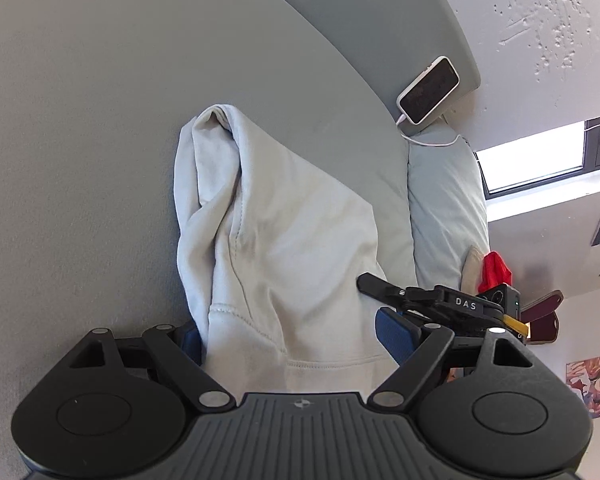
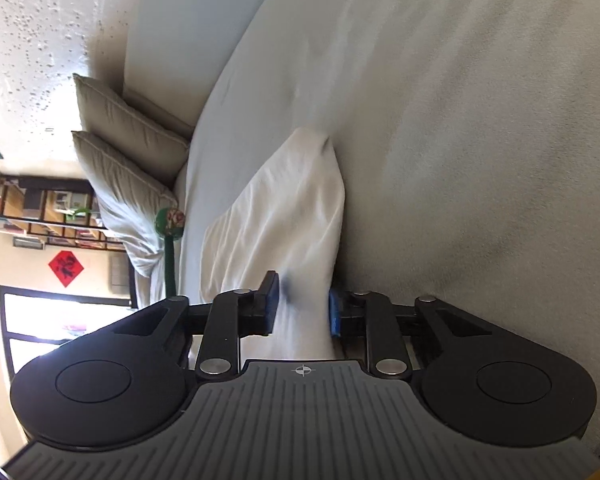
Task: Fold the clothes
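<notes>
Your left gripper (image 1: 296, 336) stood wide apart astride the white garment (image 1: 276, 240), which lay on the grey bed (image 1: 80, 140) running toward twelve o'clock, ready for a pinch. Your right gripper (image 2: 304, 308), rolled sideways, seemingly had its pads pressed onto a lifted fold.

A garment (image 1: 284, 240) lay on the bed (image 1: 80, 140) between the fingers of both grippers, with a phone (image 1: 428, 90) on the headboard (image 1: 380, 20) beyond and pillows (image 2: 128, 152) beside.
</notes>
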A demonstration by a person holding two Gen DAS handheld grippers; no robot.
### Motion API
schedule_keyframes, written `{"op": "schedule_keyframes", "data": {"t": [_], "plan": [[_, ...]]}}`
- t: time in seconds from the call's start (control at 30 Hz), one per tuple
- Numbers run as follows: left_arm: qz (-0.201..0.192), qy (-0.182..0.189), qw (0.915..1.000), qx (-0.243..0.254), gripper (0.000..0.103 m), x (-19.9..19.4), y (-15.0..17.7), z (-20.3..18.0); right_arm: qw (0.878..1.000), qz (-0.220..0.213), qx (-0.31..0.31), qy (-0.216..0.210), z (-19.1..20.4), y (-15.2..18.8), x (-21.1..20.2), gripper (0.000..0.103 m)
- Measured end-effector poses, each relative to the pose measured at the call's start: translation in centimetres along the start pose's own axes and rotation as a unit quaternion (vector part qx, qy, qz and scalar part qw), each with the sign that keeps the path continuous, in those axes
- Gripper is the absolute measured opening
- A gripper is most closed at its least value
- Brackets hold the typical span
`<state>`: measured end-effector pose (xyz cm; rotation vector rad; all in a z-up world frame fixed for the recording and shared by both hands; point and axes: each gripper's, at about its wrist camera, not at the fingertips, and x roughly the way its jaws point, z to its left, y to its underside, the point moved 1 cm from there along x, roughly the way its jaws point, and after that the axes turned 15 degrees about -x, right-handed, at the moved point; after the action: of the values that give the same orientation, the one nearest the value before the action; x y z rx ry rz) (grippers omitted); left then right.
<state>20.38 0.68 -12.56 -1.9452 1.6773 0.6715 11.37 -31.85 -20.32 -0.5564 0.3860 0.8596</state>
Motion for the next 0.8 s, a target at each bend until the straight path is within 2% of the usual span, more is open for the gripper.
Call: {"op": "schedule_keyframes", "data": {"t": [0.03,0.07,0.1,0.13,0.17,0.27,0.43,0.53,0.67,0.8], "plan": [[-0.008,-0.010,0.9999,0.002,0.070,0.0,0.1,-0.4,1.000,-0.004,-0.003,0.012,0.3,0.0,0.2,0.009],[-0.021,-0.032,0.9992,0.011,0.061,-0.1,0.4,-0.9,1.000,-0.012,-0.012,0.025,0.9,0.1,0.2,0.008],[-0.037,-0.063,0.9969,0.030,0.037,-0.3,0.9,-1.5,0.999,-0.019,-0.022,0.039,1.5,0.2,0.2,0.008],[-0.053,-0.094,0.9930,0.050,0.019,-0.4,1.5,-2.1,0.996,-0.030,-0.048,0.064,2.7,0.4,-0.3,0.007],[-0.070,-0.106,0.9896,0.067,0.014,-0.7,2.2,-2.8,0.992,-0.043,-0.081,0.088,4.0,0.7,-0.8,0.006],[-0.128,-0.124,0.9772,0.114,0.010,-1.9,5.0,-5.3,0.976,-0.081,-0.151,0.137,7.7,1.7,-2.7,0.005],[-0.213,-0.134,0.9432,0.218,0.010,-4.4,11.6,-11.1,0.957,-0.137,-0.199,0.163,12.1,4.0,-7.4,0.004],[-0.241,-0.099,0.9319,0.253,0.010,-5.7,14.9,-14.3,0.946,-0.183,-0.207,0.171,13.8,5.7,-11.8,0.004],[-0.261,-0.053,0.9114,0.314,0.010,-5.7,19.6,-18.8,0.931,-0.252,-0.198,0.175,14.3,9.0,-19.6,0.004],[-0.230,0.005,0.9088,0.348,0.010,-3.6,23.3,-22.7,0.908,-0.312,-0.181,0.211,13.4,12.8,-27.1,0.004]]}}
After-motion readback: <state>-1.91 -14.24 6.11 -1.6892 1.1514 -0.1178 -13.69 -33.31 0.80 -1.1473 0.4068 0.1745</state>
